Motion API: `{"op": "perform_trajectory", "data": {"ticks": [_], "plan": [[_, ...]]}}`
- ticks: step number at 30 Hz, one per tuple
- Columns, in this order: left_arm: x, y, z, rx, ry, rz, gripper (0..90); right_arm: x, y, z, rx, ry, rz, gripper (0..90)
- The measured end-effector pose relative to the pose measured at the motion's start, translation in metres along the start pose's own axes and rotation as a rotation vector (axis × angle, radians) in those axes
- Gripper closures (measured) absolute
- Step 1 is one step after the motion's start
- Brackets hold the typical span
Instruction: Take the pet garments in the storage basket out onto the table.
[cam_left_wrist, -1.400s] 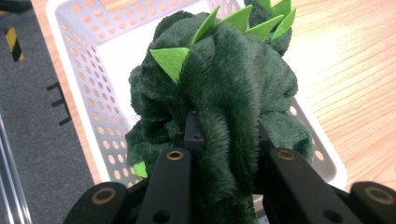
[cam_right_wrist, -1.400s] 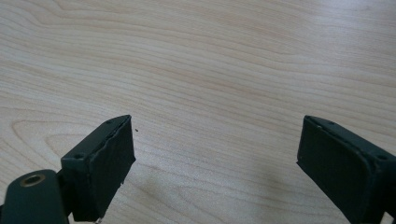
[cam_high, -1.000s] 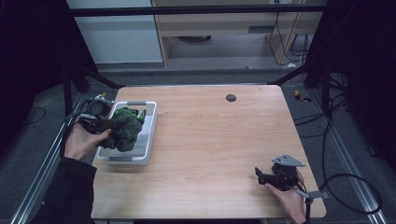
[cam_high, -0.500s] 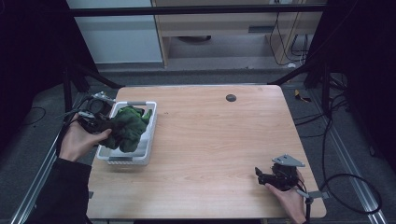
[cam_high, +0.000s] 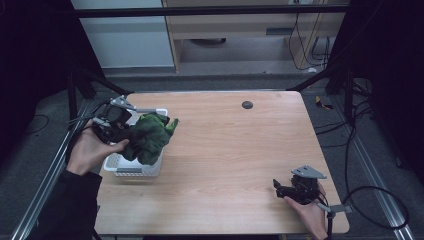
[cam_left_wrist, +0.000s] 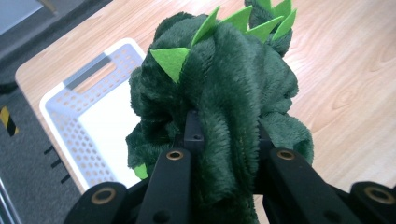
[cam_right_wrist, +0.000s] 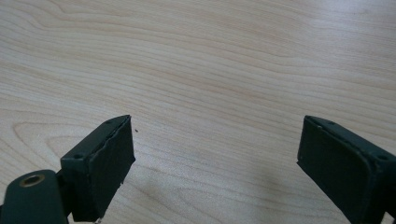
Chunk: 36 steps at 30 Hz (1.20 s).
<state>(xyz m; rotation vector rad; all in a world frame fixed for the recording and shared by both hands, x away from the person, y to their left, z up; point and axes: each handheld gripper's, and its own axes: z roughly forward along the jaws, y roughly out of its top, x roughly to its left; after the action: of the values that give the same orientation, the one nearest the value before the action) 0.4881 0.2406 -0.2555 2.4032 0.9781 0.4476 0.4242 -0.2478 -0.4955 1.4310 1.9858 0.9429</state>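
Left gripper (cam_high: 116, 131): jaws clamped on green plush dinosaur (cam_high: 147, 137), now raised clear of white basket (cam_high: 131, 167) and carried toward the table's open side (removal looks under way, placement pending). Right gripper (cam_high: 289, 190): jaws apart, unmoved, resting on table (cam_high: 240, 150).

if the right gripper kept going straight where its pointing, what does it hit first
Probably nothing but bare wooden table: the open right gripper faces plain tabletop, and its path looks free, though depth is unclear.
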Motion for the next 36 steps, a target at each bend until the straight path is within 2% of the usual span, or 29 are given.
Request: {"op": "perform_trajectory", "data": {"ticks": [10,16,19,22,36], "plan": [[-0.024,0.021,0.012,0.023,-0.036,0.072,76.5,0.0,0.0,0.0,-0.004,-0.002,-0.005,10.8],[-0.041,0.037,0.023,0.033,-0.062,0.138,76.5,0.0,0.0,0.0,-0.005,0.0,-0.003,10.8],[-0.045,0.041,0.026,0.036,-0.072,0.155,76.4,0.0,0.0,0.0,-0.006,0.002,-0.003,10.9],[-0.054,0.049,0.033,0.044,-0.101,0.19,76.4,0.0,0.0,0.0,-0.006,0.003,0.0,10.8],[-0.079,0.069,0.059,0.075,-0.16,0.322,76.3,-0.002,0.0,-0.001,-0.012,0.002,0.004,10.9]]}}
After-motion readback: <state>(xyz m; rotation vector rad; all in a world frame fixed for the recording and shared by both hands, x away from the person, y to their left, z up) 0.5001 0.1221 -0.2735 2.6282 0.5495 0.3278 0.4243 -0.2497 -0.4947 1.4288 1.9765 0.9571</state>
